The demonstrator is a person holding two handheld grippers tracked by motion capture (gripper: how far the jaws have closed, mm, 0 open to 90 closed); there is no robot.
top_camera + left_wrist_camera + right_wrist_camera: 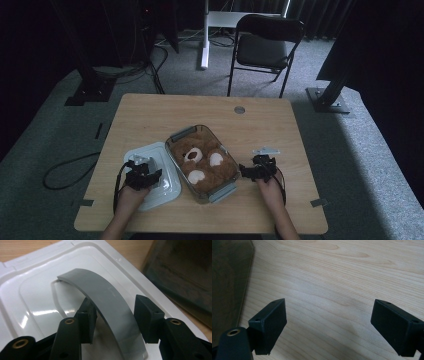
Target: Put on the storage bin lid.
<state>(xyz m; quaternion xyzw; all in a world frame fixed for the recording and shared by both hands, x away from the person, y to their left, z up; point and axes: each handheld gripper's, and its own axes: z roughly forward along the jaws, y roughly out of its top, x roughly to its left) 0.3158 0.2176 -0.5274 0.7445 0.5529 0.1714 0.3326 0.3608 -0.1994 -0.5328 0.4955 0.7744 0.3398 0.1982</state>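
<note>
Left gripper view, left hand-held gripper (114, 318) jaws straddling lid handle (105, 302), unclosed, right hand-held gripper (329, 327) agape over table (337, 277)

High view above table (150, 112), claw cameras close, sharing lid (37, 290), container (227, 277).
</note>
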